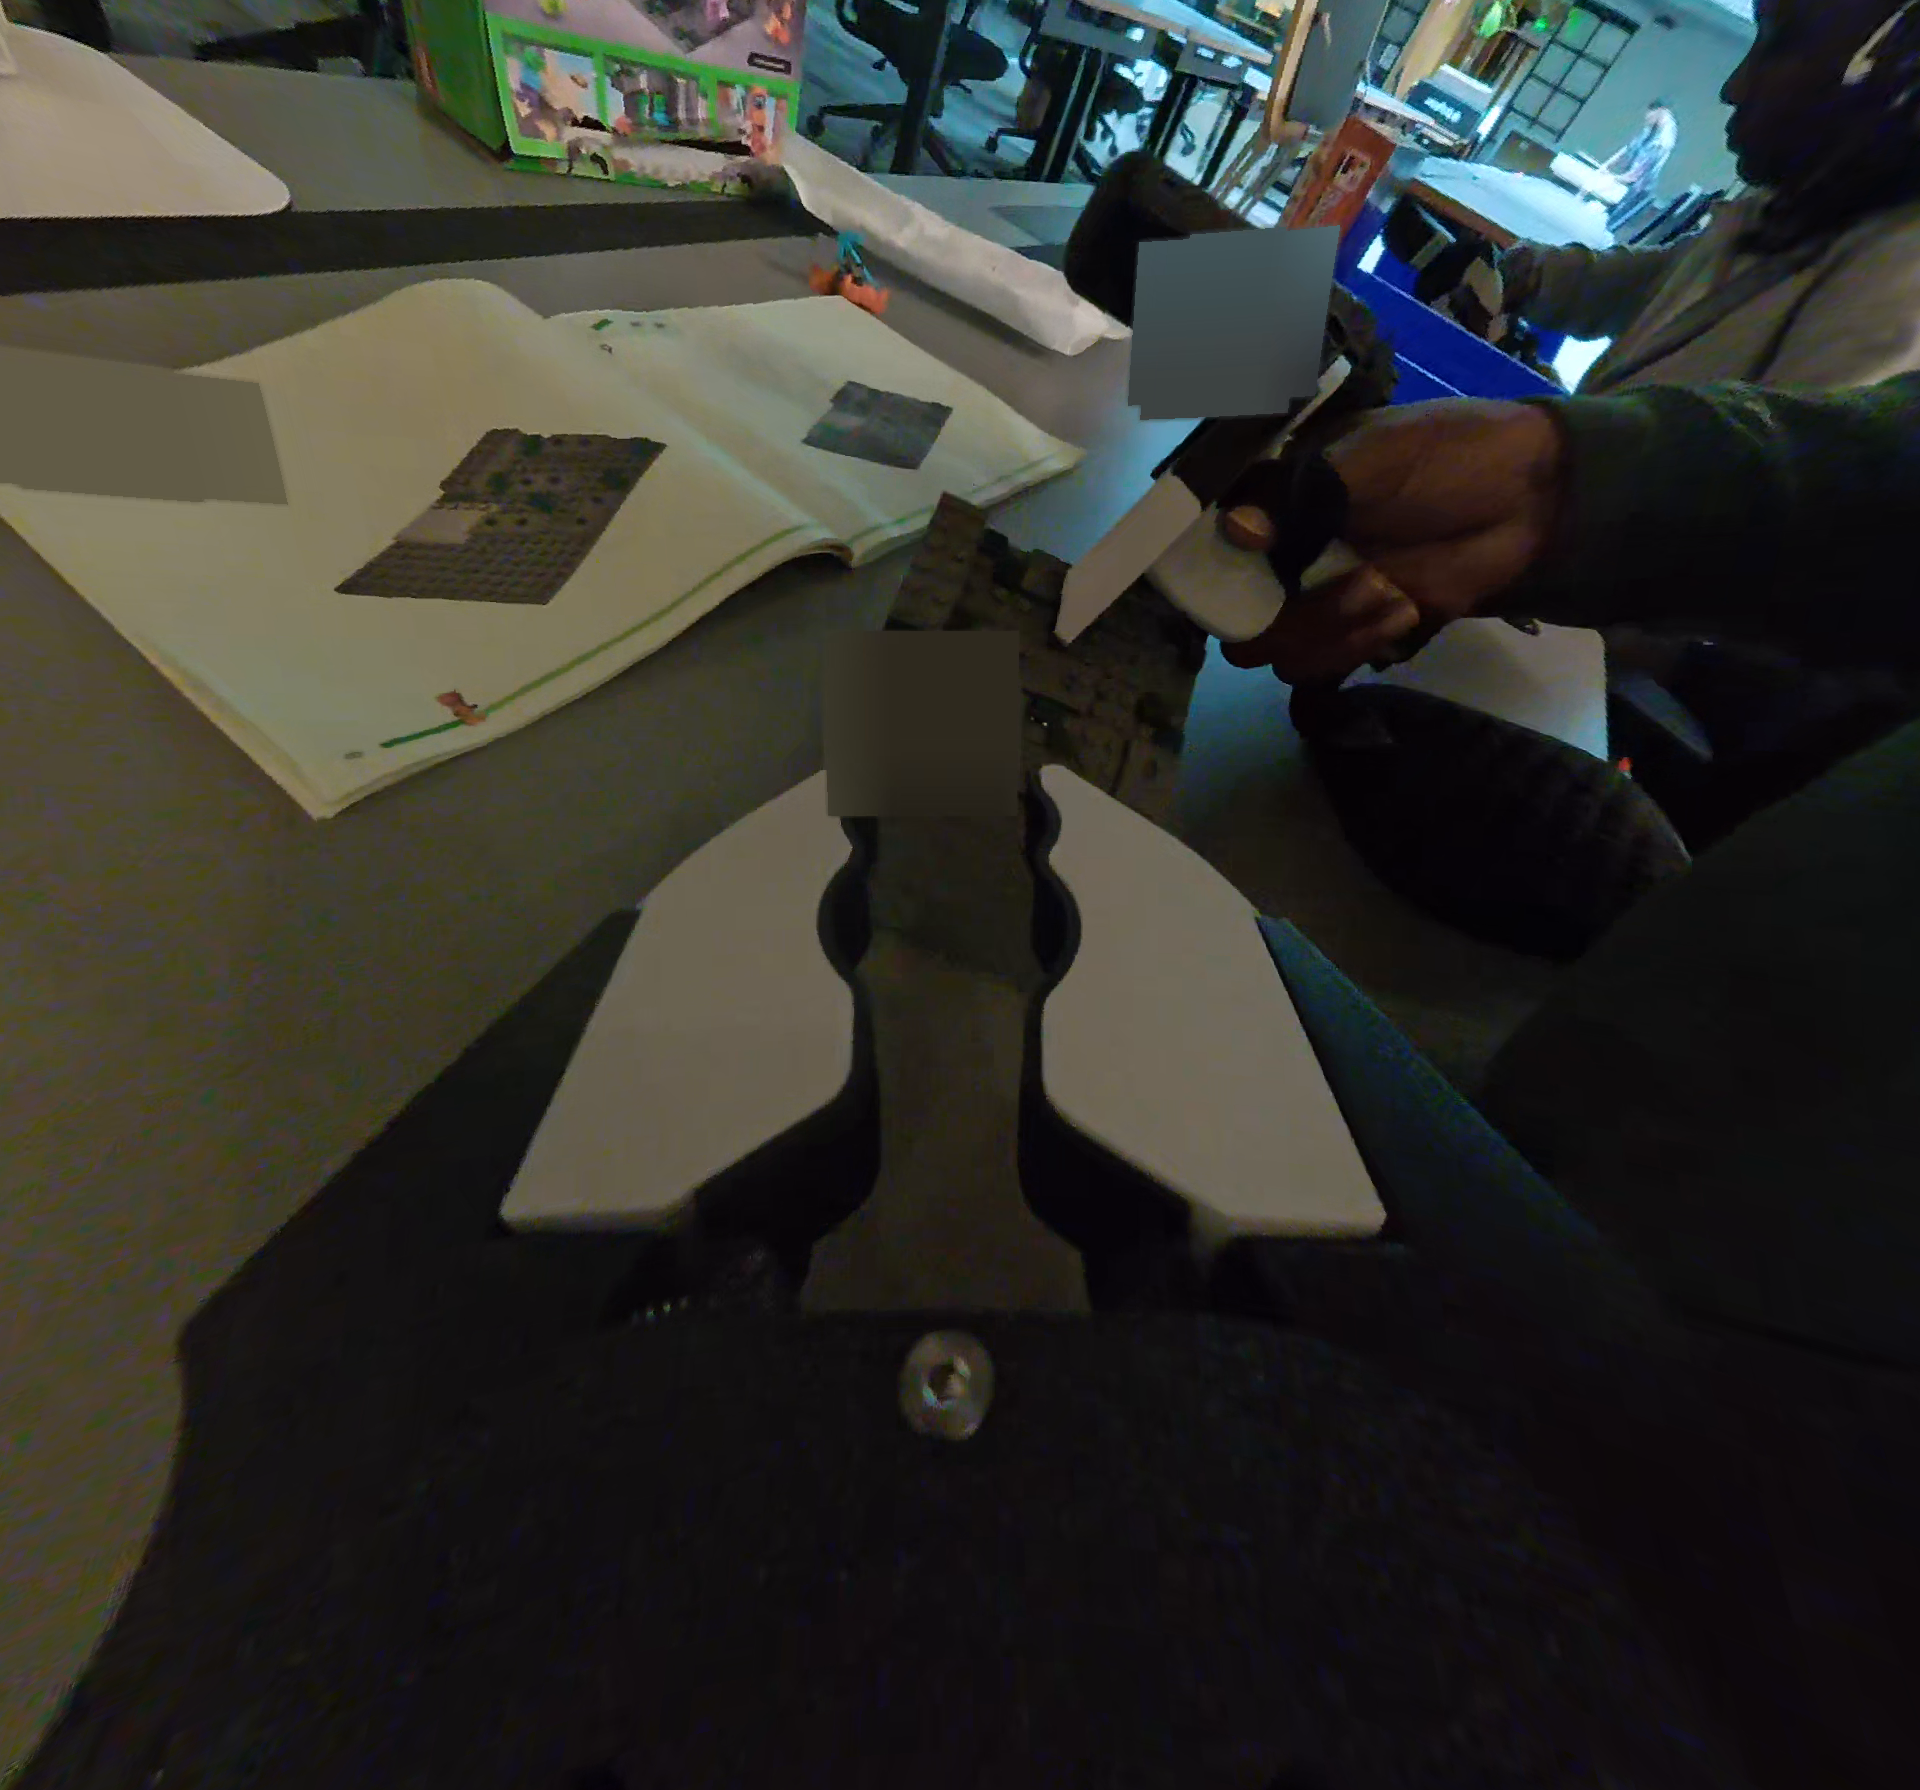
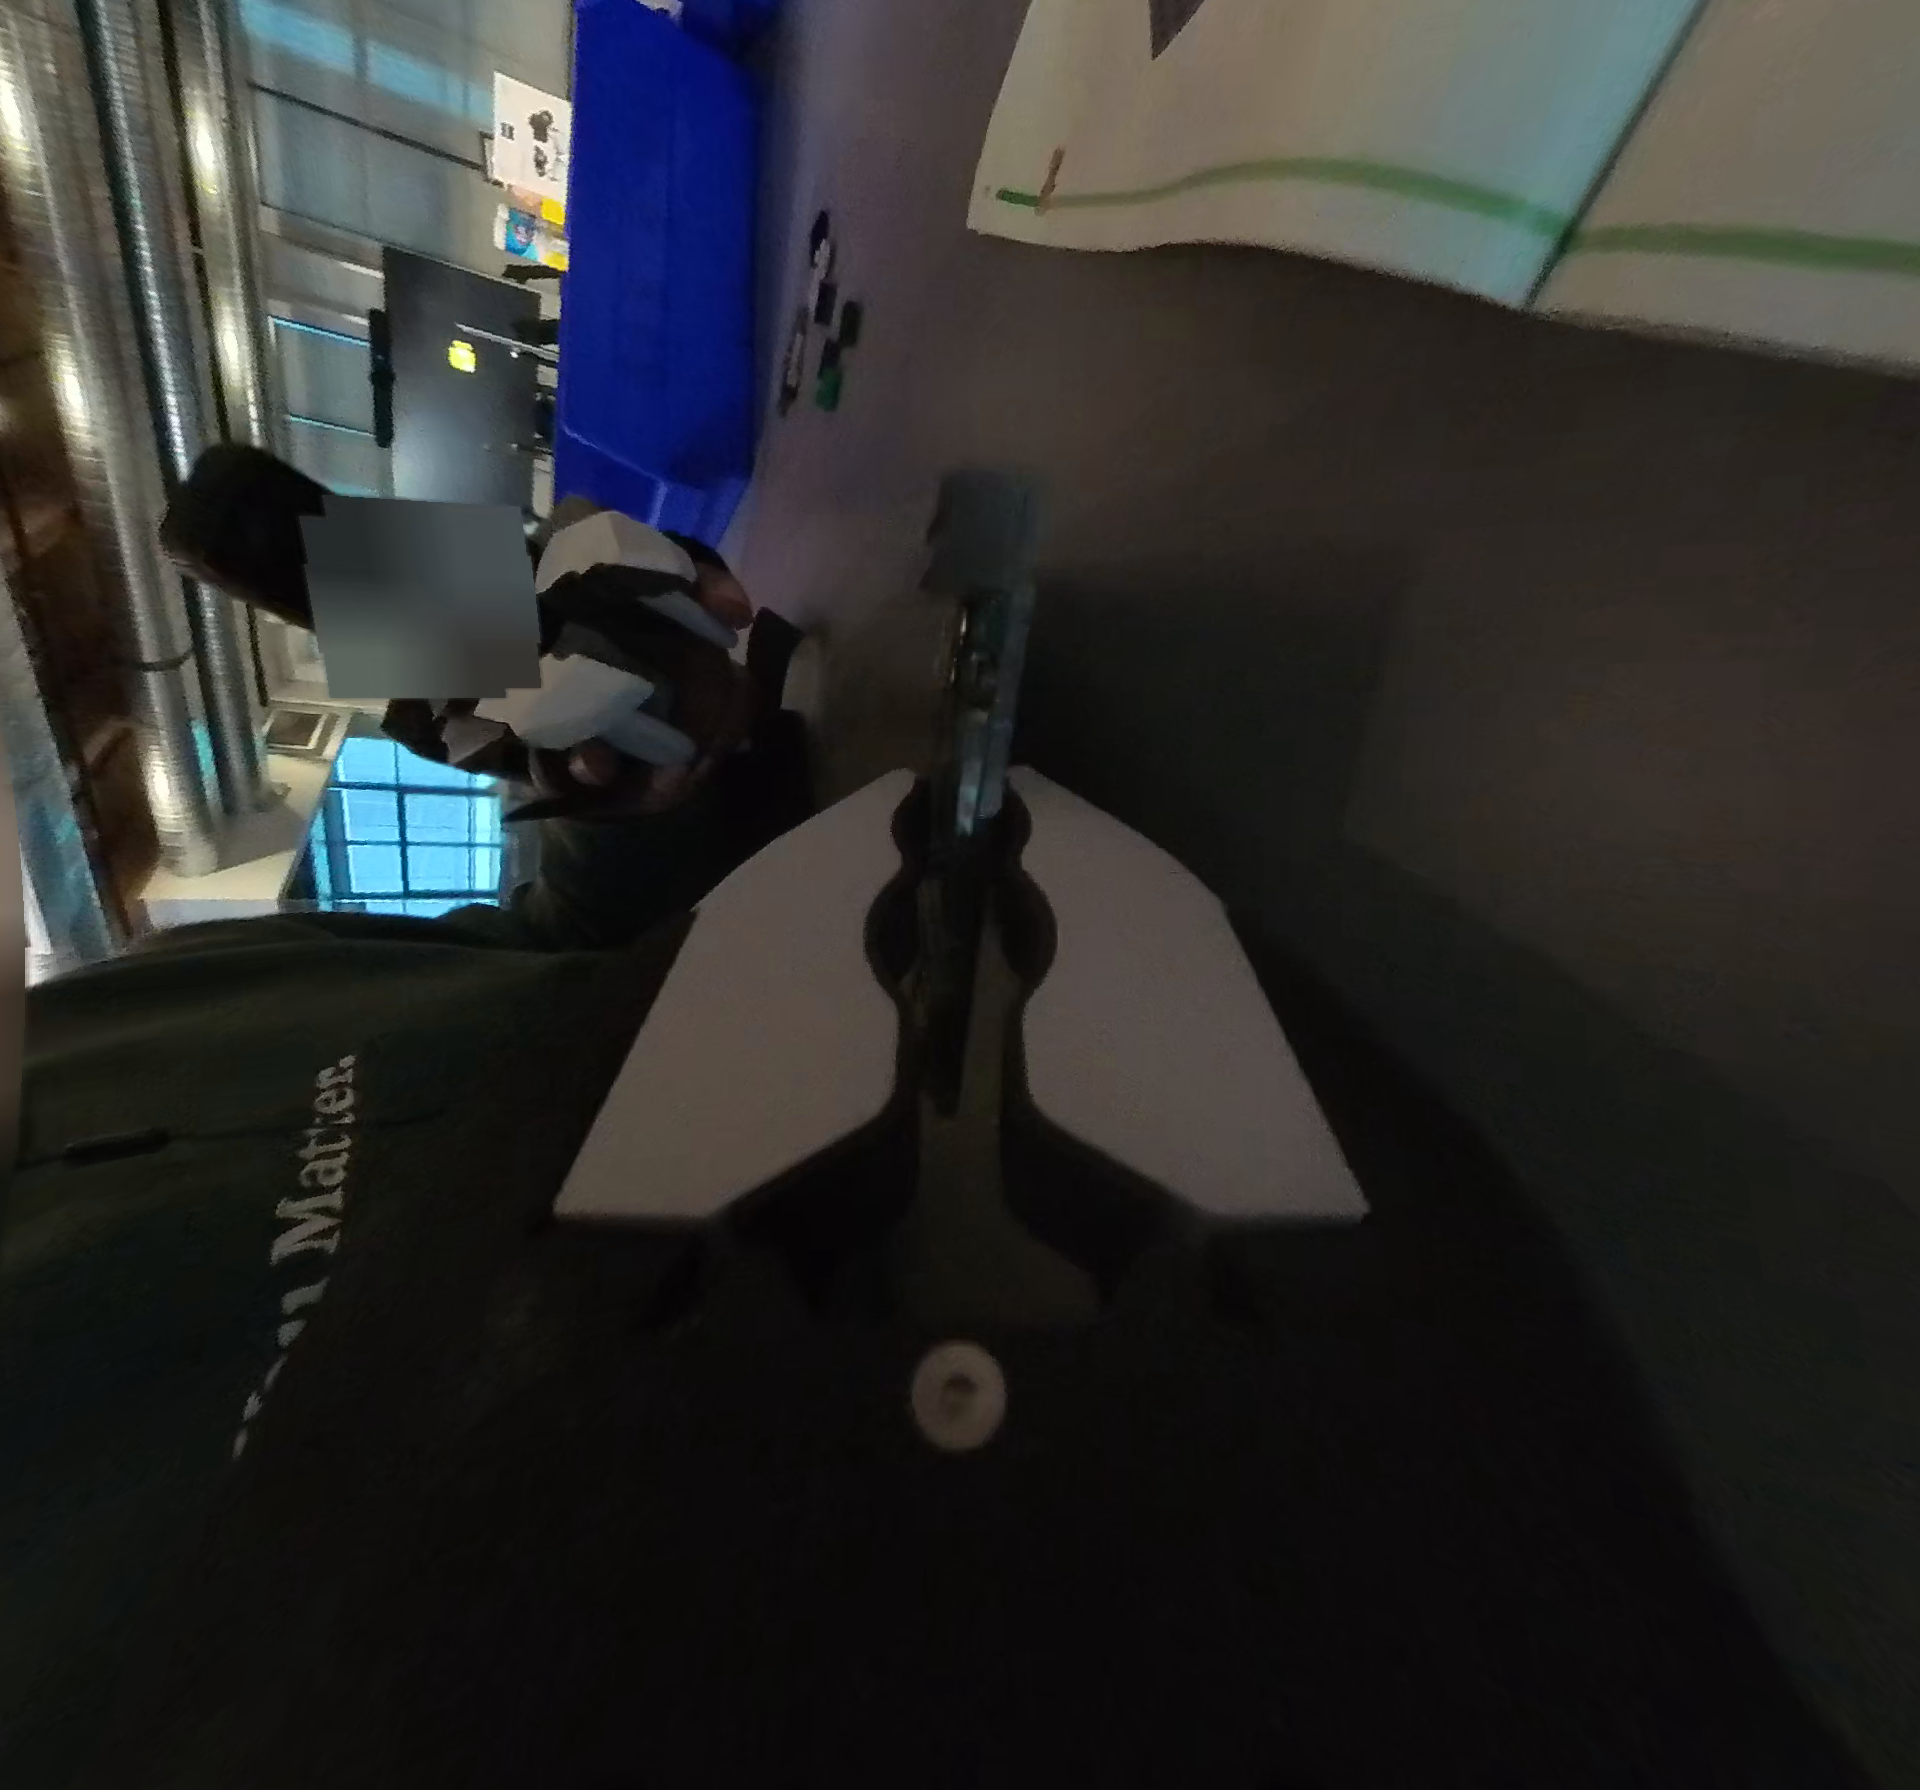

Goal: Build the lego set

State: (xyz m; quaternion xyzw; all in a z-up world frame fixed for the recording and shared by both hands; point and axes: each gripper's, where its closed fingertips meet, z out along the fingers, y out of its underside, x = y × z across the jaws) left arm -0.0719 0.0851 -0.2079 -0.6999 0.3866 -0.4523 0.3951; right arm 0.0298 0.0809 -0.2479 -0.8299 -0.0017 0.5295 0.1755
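Observation:
My left gripper [image 1: 940,805] is low over the grey table, shut on a grey lego piece [image 1: 951,893]; a blurred patch hides the top of the piece. Just beyond it a dark grey lego build [image 1: 1107,691] is tilted up off the table. My right gripper [image 1: 1091,587], held in a hand, comes in from the right and grips the build's upper edge. In the right wrist view my right gripper [image 2: 961,784] is shut on the build [image 2: 987,535], seen edge-on as a thin plate. The left gripper [image 2: 623,691] shows farther off at the left.
An open instruction booklet [image 1: 499,514] lies at the left and also shows in the right wrist view [image 2: 1455,78]. Behind it are the lego box [image 1: 623,26], a small figure [image 1: 852,275] and a white bag [image 1: 956,254]. A blue bin [image 2: 665,234] and loose pieces [image 2: 826,327] sit beyond. About 12 cm separates my left fingertips from my right.

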